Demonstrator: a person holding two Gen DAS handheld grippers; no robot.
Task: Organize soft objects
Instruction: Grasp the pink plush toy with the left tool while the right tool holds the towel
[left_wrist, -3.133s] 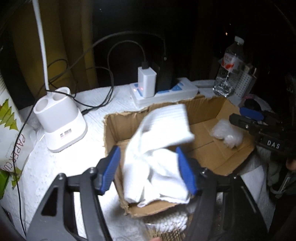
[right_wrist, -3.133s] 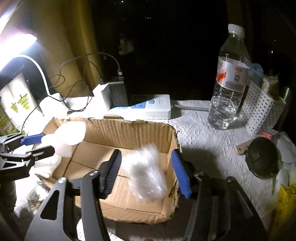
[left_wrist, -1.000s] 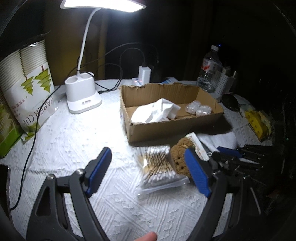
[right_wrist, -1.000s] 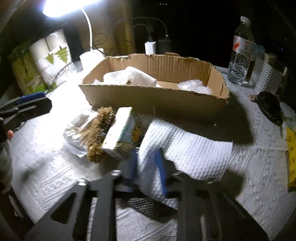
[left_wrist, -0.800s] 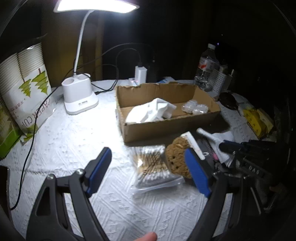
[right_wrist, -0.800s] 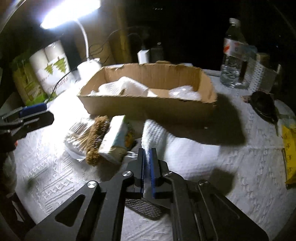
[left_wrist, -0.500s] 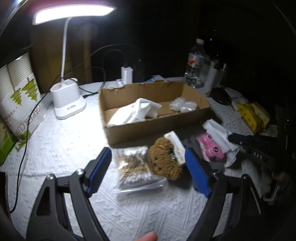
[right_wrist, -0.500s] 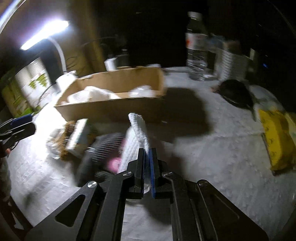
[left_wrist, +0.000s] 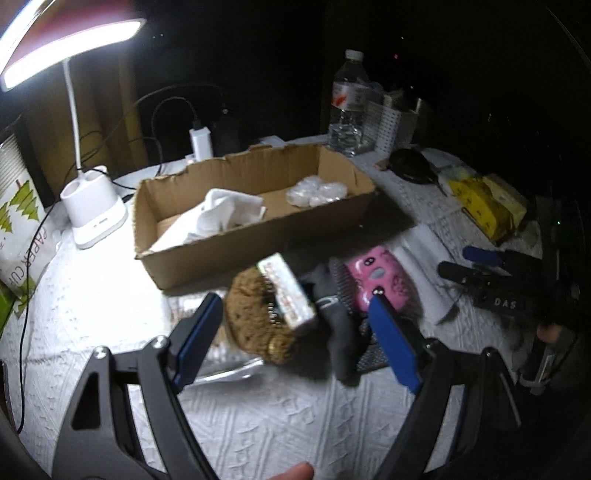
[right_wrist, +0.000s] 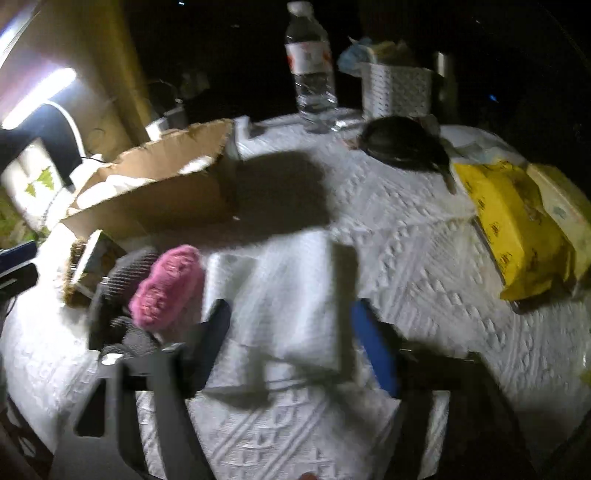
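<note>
My left gripper (left_wrist: 295, 338) is open above a pile on the table: a brown sponge (left_wrist: 255, 325), a small carton (left_wrist: 286, 291), a dark sock (left_wrist: 336, 332) and a pink knitted piece (left_wrist: 376, 280). It touches none of them. My right gripper (right_wrist: 295, 339) has its jaws opening, and the folded white towel (right_wrist: 295, 295) lies flat on the table between them, free of the pads. The pink piece (right_wrist: 168, 288) sits just left of the towel. The cardboard box (left_wrist: 255, 206) behind holds a white cloth (left_wrist: 221, 218) and bubble wrap (left_wrist: 317, 192).
A desk lamp base (left_wrist: 94, 214) and cables stand left of the box. A water bottle (right_wrist: 312, 66), a white basket (right_wrist: 397, 88) and a black round object (right_wrist: 402, 144) are behind. A yellow packet (right_wrist: 513, 225) lies at the right. A paper-cup pack (left_wrist: 18, 229) is far left.
My right gripper, shut on the white towel, pulled it rightward off the pile, uncovering the pink piece and the sock, then opened. My left gripper shifted right over the pile, still open.
</note>
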